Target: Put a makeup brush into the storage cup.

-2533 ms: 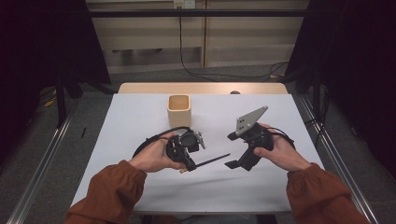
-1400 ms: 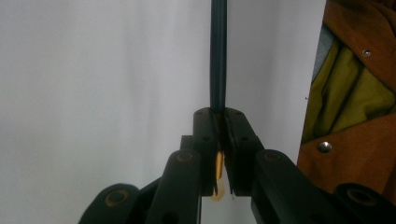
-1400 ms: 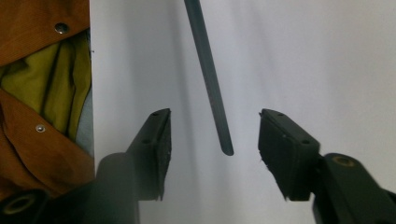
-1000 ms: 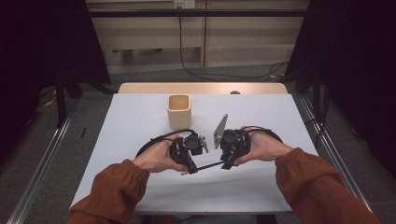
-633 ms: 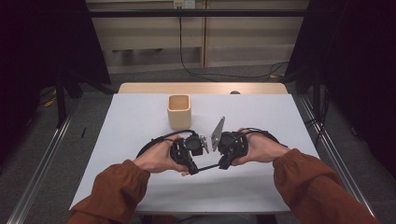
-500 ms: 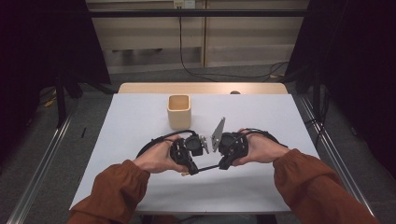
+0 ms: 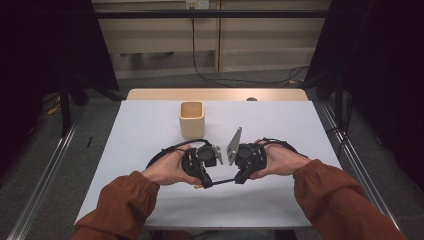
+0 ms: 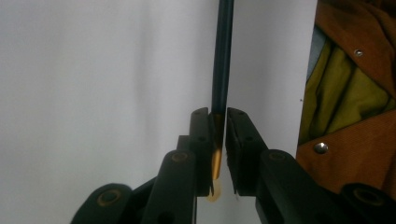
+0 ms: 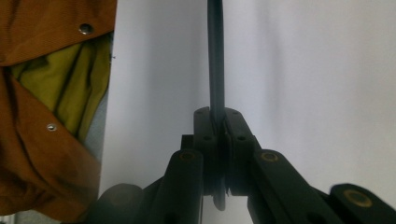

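Thing in hand: a slim dark rod (image 7: 223, 181), pen-like, with a gold-yellow end. It hangs level just above the tabletop (image 7: 150, 125), bridging the two hand-held grippers, one end in each.

Right hand-held gripper (image 9: 217, 112): jaws narrow, pinched tight on its end of the rod, pads pressing from both sides.

Left hand-held gripper (image 8: 218, 112): the gold end sits between its jaws. They have just been opening, and the rod leans on one pad with a thin sliver of light beside the other. It looks like a loose or released hold, not a clamp.

A wooden cup (image 7: 191, 119) stands beyond the left hand-held gripper, well apart from the rod and open side up.

Handling, as a judgement:
- Light and stiff, with no sag across the span, so a grip on one end should carry it.
- It is thin, smooth and round, so it can roll or pivot between flat pads.
- Held only at the tip, the long free end will lever and may droop or swing.
- A better hold is a little in from the end, pads square across the shaft and fully closed.
- It is probably not fragile, though the gold tip may be delicate, so keep the pads off the very point
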The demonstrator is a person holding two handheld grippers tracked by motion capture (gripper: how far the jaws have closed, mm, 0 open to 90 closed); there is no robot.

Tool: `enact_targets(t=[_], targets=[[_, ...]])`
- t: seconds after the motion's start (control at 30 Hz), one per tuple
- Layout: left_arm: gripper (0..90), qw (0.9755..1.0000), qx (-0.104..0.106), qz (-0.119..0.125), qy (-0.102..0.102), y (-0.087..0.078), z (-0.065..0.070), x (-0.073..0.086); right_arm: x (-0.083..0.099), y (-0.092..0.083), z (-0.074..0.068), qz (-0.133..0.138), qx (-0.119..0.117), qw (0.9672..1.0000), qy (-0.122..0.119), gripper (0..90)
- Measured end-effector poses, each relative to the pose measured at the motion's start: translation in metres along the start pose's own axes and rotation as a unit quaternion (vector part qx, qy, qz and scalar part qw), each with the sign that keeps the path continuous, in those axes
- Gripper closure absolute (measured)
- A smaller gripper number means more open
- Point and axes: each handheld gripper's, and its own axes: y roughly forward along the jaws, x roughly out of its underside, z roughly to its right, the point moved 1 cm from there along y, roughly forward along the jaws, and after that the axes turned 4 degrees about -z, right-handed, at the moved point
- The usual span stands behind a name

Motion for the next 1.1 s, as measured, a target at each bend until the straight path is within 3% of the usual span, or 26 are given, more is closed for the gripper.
enact_targets(t=[0.23,0.27,0.4,0.47,0.5,0.53,0.6,0.67,0.87,0.97,1.1], targets=[[62.8,0.9997,-0.004,0.023,-0.006,-0.002,-0.001,0.001,0.002,0.0,0.002,0.011,0.003,0.9999,-0.001,85.4],[58.4,0.9996,-0.008,0.028,-0.005,-0.002,-0.001,0.002,0.003,-0.001,0.001,0.005,0.001,0.9999,0.009,85.5],[34.4,0.9982,-0.012,0.053,-0.025,-0.002,-0.003,0.004,0.004,-0.002,0.002,0.016,-0.003,0.9998,0.011,85.4],[25.1,0.9984,-0.021,0.047,-0.024,-0.003,-0.005,0.004,0.005,-0.001,0.004,0.017,0.001,0.9998,0.011,85.4],[18.3,0.9975,-0.026,0.054,-0.036,-0.002,-0.004,0.004,0.006,0.0,0.005,0.016,0.001,0.9998,0.013,85.4],[14.1,0.9974,-0.029,0.056,-0.036,-0.001,-0.004,0.005,0.006,0.0,0.005,0.015,0.002,0.9998,0.014,85.4],[11.6,0.9975,-0.025,0.058,-0.032,-0.001,-0.005,0.005,0.007,0.0,0.005,0.016,0.0,0.9998,0.015,85.4],[5.4,0.9968,-0.039,0.06,-0.037,0.0,-0.006,0.006,0.007,0.001,0.005,0.017,-0.001,0.9997,0.016,85.4],[5.0,0.9954,-0.042,0.078,-0.037,-0.001,-0.007,0.009,0.008,-0.001,0.003,0.015,-0.002,0.9997,0.02,85.4],[4.7,0.9939,-0.046,0.09,-0.043,-0.003,-0.008,0.013,0.01,-0.001,0.004,0.018,-0.001,0.9995,0.025,85.4],[4.7,0.9915,-0.047,0.116,-0.035,-0.007,-0.008,0.02,0.016,-0.004,0.002,0.021,0.002,0.999,0.04,85.4]])
